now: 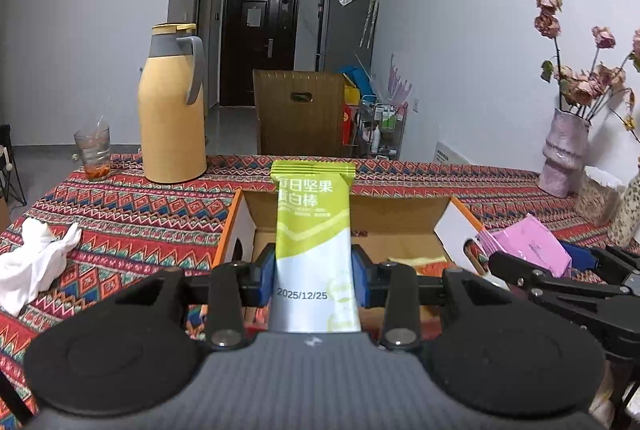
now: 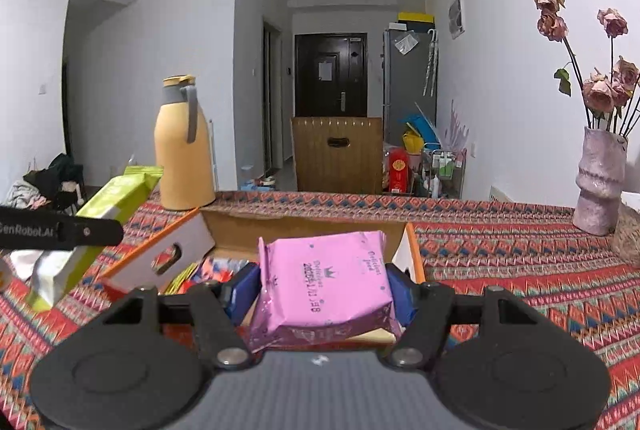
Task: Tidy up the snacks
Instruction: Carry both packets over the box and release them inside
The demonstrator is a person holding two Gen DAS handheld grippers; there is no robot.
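My left gripper is shut on a green and white nut bar packet, held upright above the near edge of an open cardboard box. My right gripper is shut on a pink snack packet, held over the same box, near its right side. The box holds several snack packets. The green packet and left gripper also show at the left of the right wrist view. The pink packet and right gripper show at the right of the left wrist view.
The box sits on a table with a patterned red cloth. A yellow thermos and a glass stand at the back left, a crumpled white tissue at the left. A pink vase with dried roses stands at the right. A wooden chair back is behind the table.
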